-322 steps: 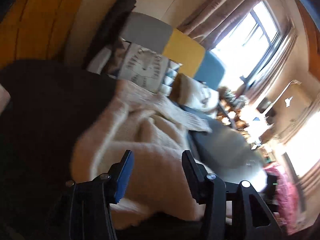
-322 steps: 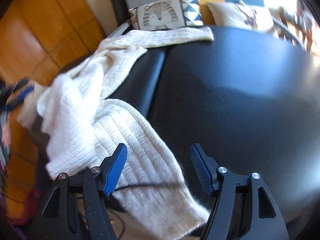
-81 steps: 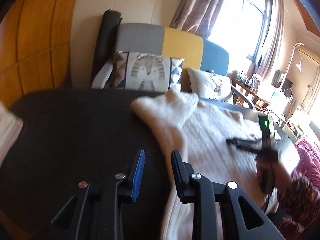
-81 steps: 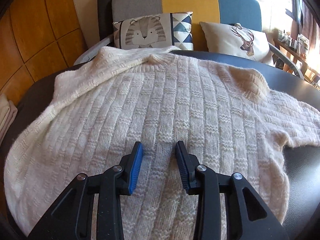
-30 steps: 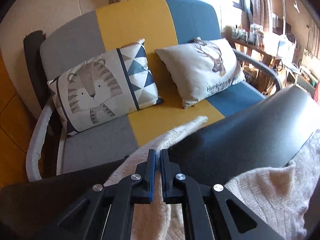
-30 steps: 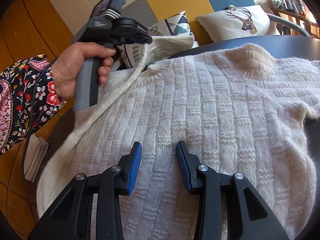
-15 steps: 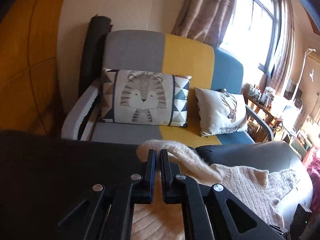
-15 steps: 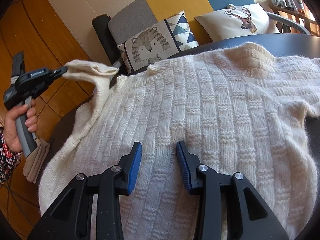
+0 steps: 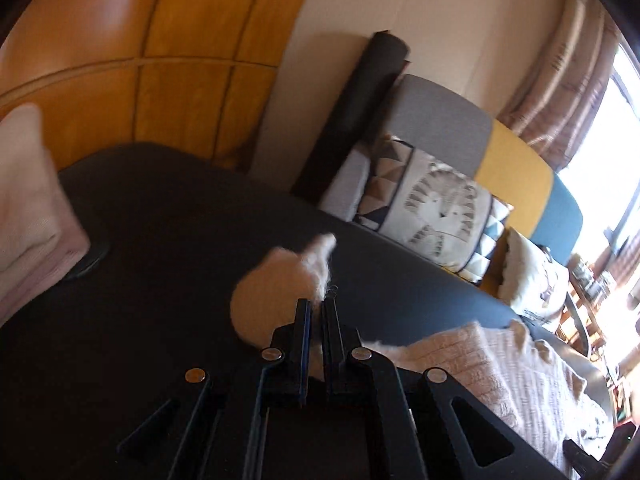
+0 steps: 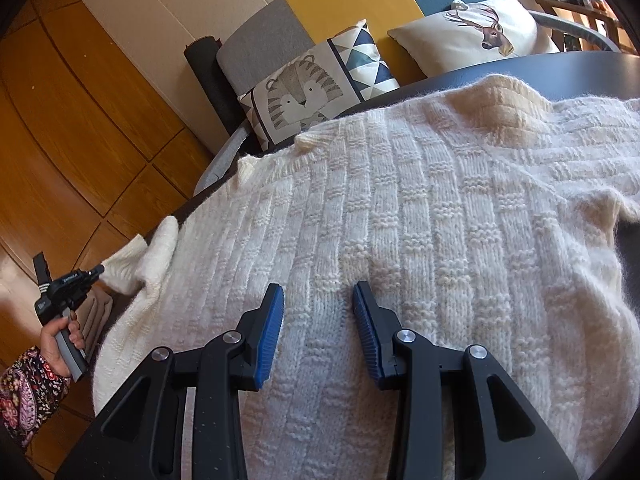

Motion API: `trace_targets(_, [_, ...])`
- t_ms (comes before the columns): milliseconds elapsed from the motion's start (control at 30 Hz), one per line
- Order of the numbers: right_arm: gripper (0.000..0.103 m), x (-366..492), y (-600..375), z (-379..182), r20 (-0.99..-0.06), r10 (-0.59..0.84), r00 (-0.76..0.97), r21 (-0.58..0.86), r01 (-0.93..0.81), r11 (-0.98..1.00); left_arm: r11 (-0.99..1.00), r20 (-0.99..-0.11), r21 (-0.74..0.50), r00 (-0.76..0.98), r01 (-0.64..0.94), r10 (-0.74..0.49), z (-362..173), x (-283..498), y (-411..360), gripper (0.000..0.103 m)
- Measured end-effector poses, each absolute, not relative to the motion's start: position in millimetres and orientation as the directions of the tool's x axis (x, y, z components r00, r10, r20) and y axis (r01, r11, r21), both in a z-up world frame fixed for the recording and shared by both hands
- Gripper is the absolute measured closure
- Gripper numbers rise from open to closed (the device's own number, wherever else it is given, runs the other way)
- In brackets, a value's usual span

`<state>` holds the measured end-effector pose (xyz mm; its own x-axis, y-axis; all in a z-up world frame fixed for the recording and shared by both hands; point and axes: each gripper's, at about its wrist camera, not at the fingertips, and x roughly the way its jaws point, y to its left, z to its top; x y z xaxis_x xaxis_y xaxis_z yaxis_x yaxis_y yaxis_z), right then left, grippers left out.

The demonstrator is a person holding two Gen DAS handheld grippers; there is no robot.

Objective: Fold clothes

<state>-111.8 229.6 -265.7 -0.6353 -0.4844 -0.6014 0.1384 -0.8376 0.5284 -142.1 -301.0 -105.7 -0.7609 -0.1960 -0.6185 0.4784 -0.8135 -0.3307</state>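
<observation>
A cream knitted sweater lies spread on the dark round table. My right gripper is open, its blue-padded fingers resting on the sweater's middle. My left gripper is shut on the sweater's sleeve cuff and holds it out over the table's left side; it also shows in the right wrist view, pulling the sleeve out to the left. The sweater body lies at the right of the left wrist view.
A pile of folded pale clothes sits at the table's left edge. Behind the table stands a grey, yellow and blue sofa with a tiger cushion and a deer cushion. Wooden panels cover the left wall.
My left gripper has swung the sleeve down and out to the left, from raised above the table to low over its left side. The right gripper has stayed in place.
</observation>
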Motion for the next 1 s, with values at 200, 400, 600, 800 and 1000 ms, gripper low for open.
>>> trace_targets(200, [0.064, -111, 233, -266, -0.592, -0.499, -0.633, 0.548, 0.138, -0.825, -0.76, -0.657, -0.305, -0.704, 0.574, -0.268, -130, -112, -348, 0.099])
trace_targets(400, [0.064, -111, 235, -267, -0.583, -0.51, -0.632, 0.565, 0.136, -0.814, -0.721, -0.705, -0.306, -0.657, 0.622, -0.267, -152, -88, -381, 0.098])
trace_targets(600, [0.064, -111, 235, -267, -0.58, -0.513, -0.633, 0.57, 0.135, -0.81, -0.713, -0.727, -0.343, -0.653, 0.611, -0.21, -169, -65, -373, 0.094])
trace_targets(800, [0.064, -111, 235, -268, -0.576, -0.516, -0.634, 0.576, 0.134, -0.807, -0.727, -0.666, -0.346, -0.701, 0.593, -0.254, -153, -34, -323, 0.094])
trace_targets(1000, [0.064, -110, 236, -268, -0.572, -0.518, -0.636, 0.579, 0.134, -0.804, -0.834, -0.604, -0.352, -0.784, 0.425, -0.144, -121, -62, -235, 0.089])
